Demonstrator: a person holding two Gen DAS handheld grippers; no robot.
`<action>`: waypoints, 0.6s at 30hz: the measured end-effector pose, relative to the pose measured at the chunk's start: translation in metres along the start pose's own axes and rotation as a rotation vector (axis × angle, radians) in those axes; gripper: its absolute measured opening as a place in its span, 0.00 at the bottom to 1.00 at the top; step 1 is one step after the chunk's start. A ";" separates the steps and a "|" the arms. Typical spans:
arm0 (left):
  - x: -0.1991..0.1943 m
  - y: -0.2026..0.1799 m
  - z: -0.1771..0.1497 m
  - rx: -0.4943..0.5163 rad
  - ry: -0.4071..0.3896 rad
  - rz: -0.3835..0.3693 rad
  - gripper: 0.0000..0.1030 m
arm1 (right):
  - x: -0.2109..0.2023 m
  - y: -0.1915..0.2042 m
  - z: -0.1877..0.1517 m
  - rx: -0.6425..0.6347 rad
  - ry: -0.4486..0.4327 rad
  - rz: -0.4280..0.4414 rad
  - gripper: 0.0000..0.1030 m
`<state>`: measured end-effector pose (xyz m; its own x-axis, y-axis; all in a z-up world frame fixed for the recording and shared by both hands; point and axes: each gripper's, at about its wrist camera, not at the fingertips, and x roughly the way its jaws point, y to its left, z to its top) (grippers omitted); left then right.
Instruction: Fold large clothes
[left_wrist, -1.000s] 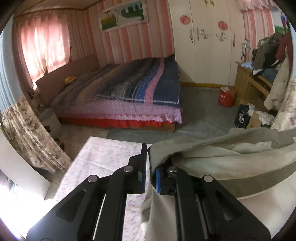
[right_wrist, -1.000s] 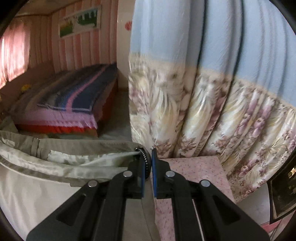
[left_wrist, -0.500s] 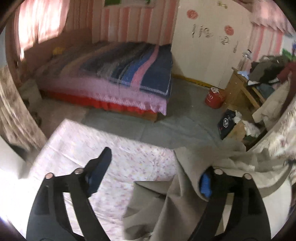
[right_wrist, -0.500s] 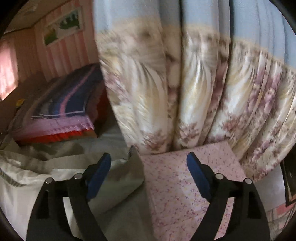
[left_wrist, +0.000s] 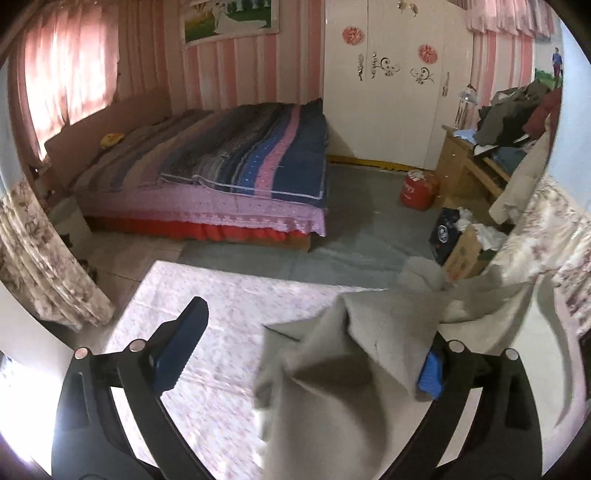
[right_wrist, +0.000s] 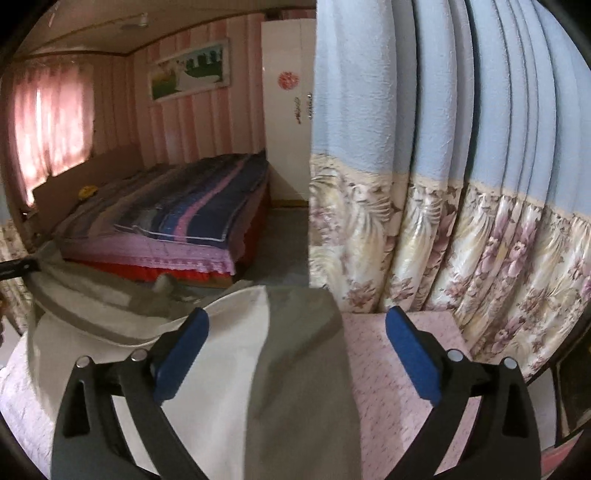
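Observation:
A large beige-grey garment (left_wrist: 354, 373) lies on a table with a pink flowered cloth (left_wrist: 229, 306). In the left wrist view my left gripper (left_wrist: 303, 354) is open, and a fold of the garment lies between its blue pads and covers part of the right pad (left_wrist: 430, 373). In the right wrist view the garment (right_wrist: 258, 369) lies flat below my right gripper (right_wrist: 295, 350), which is open wide and holds nothing. Its right pad (right_wrist: 410, 350) is over the bare tablecloth (right_wrist: 388, 369).
A bed with a striped blanket (left_wrist: 236, 162) stands beyond the table. A blue and floral curtain (right_wrist: 461, 184) hangs close on the right of the table. A red canister (left_wrist: 417, 188), a cardboard box (left_wrist: 461, 251) and a cluttered wooden desk (left_wrist: 480, 158) stand at the far right.
Both grippers were shut on the garment's edge one second ago; both have opened wide and let it go. The garment has dropped onto the table.

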<state>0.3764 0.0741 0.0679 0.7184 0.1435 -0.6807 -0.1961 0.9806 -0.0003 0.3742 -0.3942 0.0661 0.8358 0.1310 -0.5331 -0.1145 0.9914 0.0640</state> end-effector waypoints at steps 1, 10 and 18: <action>0.000 -0.008 -0.003 0.019 0.012 0.002 0.94 | -0.004 0.000 -0.005 -0.002 0.004 -0.005 0.94; -0.010 -0.042 -0.067 0.051 0.051 -0.050 0.94 | -0.036 -0.009 -0.040 0.011 0.030 0.003 0.94; 0.024 -0.022 -0.096 0.037 0.126 0.000 0.94 | -0.011 0.008 -0.065 0.018 0.108 0.037 0.94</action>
<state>0.3342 0.0434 -0.0188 0.6287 0.1281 -0.7670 -0.1697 0.9852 0.0254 0.3292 -0.3881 0.0182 0.7684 0.1665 -0.6180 -0.1337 0.9860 0.0994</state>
